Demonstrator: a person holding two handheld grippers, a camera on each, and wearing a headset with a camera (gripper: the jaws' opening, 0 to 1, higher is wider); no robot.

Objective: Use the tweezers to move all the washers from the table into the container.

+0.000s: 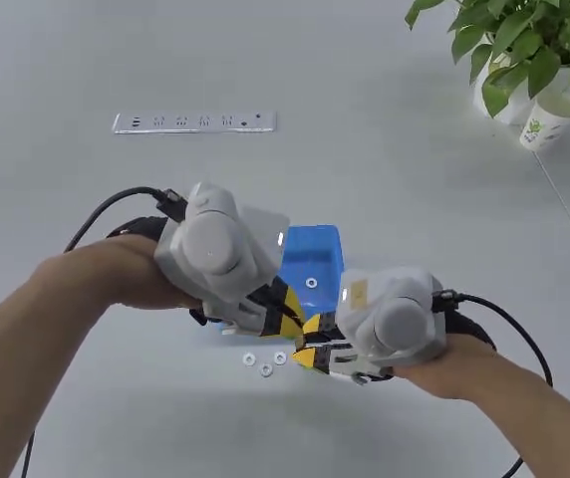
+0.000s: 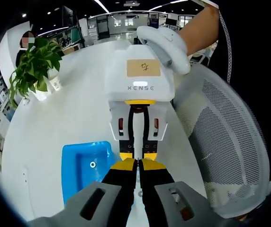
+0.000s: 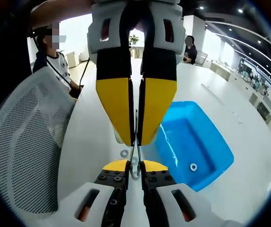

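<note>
Ahead, power strip (image 1: 194,122), potted plant (image 1: 524,50), left gripper (image 1: 290,317) covering container's (image 1: 311,249) near-left corner.

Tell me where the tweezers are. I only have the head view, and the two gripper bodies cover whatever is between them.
Observer: The right gripper view has them. The tweezers are a thin metal strip in the narrow gap between the left gripper's yellow jaws.
Operator: Right gripper on them too?
Observer: Looks so. The right gripper has its jaws nearly closed around the tweezers' rounded end, and it meets the left one tip to tip.
</note>
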